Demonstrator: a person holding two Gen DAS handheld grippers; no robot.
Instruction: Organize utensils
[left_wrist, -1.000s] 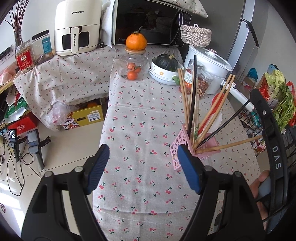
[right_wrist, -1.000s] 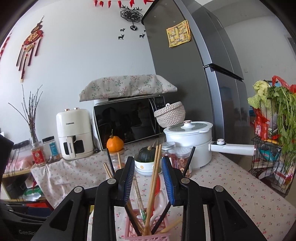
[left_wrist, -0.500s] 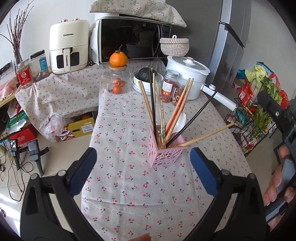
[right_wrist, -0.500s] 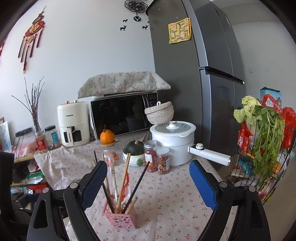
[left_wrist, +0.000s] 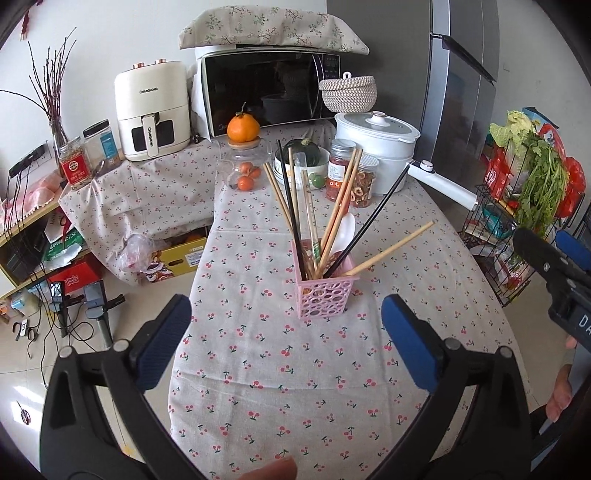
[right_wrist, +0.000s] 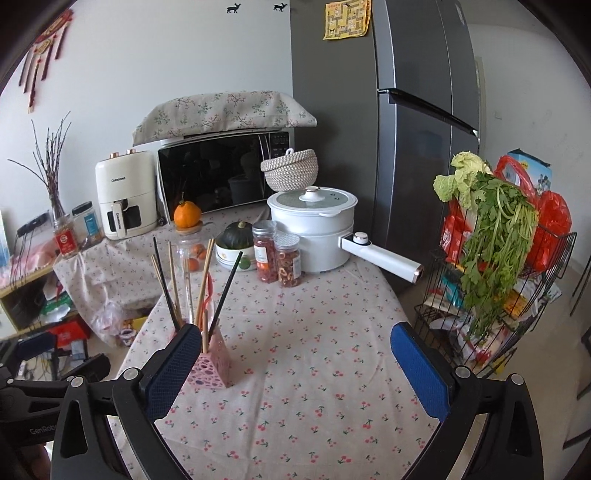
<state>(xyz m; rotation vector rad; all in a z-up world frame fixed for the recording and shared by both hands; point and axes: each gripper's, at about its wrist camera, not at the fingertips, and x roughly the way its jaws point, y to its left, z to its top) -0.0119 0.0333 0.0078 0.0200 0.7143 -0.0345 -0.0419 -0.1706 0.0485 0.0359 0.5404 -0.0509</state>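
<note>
Both the left gripper (left_wrist: 282, 334) and right gripper (right_wrist: 297, 363) are gaping empty; chopsticks (left_wrist: 334, 218) are standing in the pink holder (left_wrist: 323, 293) (tilted).

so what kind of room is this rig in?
Most likely a home kitchen or dining corner: a microwave and air fryer at the back, a tall fridge, and a cherry-print clothed table holding a pink utensil holder.
</note>
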